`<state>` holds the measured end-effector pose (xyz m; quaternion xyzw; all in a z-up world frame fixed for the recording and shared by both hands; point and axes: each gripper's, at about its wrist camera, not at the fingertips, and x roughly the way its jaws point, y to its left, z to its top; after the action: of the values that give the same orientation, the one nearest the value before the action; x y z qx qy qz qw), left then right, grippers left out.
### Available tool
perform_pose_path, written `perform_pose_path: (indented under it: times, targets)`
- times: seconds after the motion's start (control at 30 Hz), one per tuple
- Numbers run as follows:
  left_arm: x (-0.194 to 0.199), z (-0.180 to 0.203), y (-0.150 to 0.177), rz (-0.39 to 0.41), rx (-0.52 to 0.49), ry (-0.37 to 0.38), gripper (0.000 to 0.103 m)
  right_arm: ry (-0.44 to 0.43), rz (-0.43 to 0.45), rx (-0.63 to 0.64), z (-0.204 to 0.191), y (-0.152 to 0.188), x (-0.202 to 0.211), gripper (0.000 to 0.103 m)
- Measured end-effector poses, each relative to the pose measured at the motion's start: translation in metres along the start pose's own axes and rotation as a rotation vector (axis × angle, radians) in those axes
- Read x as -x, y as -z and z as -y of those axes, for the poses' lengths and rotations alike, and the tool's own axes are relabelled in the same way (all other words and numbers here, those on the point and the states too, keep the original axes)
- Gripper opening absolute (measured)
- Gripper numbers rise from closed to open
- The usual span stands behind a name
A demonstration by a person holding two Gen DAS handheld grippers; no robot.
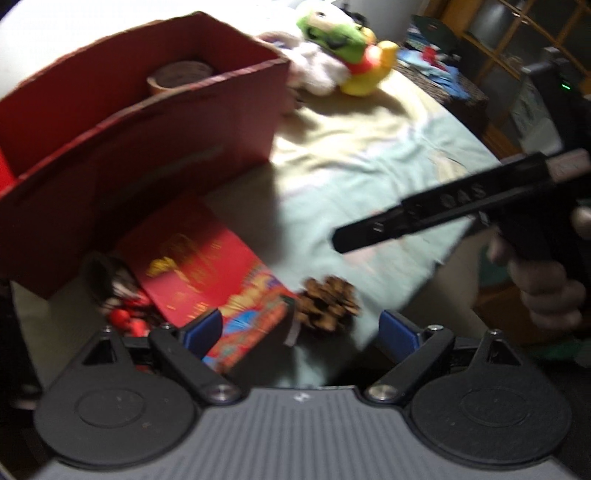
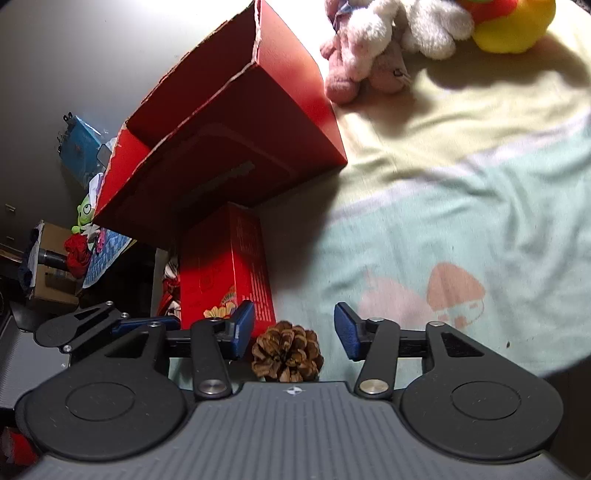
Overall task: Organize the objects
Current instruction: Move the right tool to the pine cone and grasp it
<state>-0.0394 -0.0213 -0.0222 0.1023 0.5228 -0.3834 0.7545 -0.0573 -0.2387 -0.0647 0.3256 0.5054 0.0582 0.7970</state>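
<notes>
A brown pine cone lies on the pale bedsheet between the blue pads of my right gripper. The jaws are open and neither pad presses on the cone. My left gripper is also open, hovering over a flat red printed box with the pine cone just beyond its jaws. In the left wrist view, one black finger of the right gripper reaches in from the right, held by a hand. Behind stands a tall open red carton with a tape roll inside.
Plush toys lie at the far end of the sheet: a pink and white one, a yellow one and a green one. Small red and dark trinkets sit left of the flat box. The bed edge drops to cluttered floor on the left.
</notes>
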Motion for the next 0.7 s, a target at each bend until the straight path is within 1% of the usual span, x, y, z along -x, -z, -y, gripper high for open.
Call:
perform_pose_path:
  times: [0.1, 0.27, 0.33, 0.47, 0.57, 0.63, 0.7]
  targets:
    - [-0.004, 0.004, 0.003, -0.014, -0.003, 0.064, 0.092, -0.014, -0.016, -0.017, 0.003, 0.004, -0.003, 0.053]
    - [-0.021, 0.009, 0.003, -0.065, 0.006, 0.129, 0.09, -0.028, -0.029, -0.037, 0.005, 0.011, -0.006, 0.053]
    - [-0.027, 0.009, 0.003, -0.083, 0.012, 0.141, 0.088, -0.031, -0.028, -0.042, 0.005, 0.013, -0.007, 0.053]
    - [-0.035, 0.001, 0.001, -0.078, 0.066, 0.145, 0.088, -0.033, -0.034, -0.052, 0.008, 0.017, -0.01, 0.053]
    - [-0.042, -0.005, 0.001, -0.085, 0.105, 0.194, 0.087, -0.04, -0.046, -0.056, 0.009, 0.018, -0.014, 0.053]
    - [-0.047, -0.006, 0.001, -0.09, 0.122, 0.216, 0.081, -0.041, -0.05, -0.063, 0.009, 0.018, -0.017, 0.053]
    - [-0.053, -0.008, 0.001, -0.099, 0.138, 0.215, 0.077, -0.045, -0.058, -0.072, 0.011, 0.018, -0.02, 0.053]
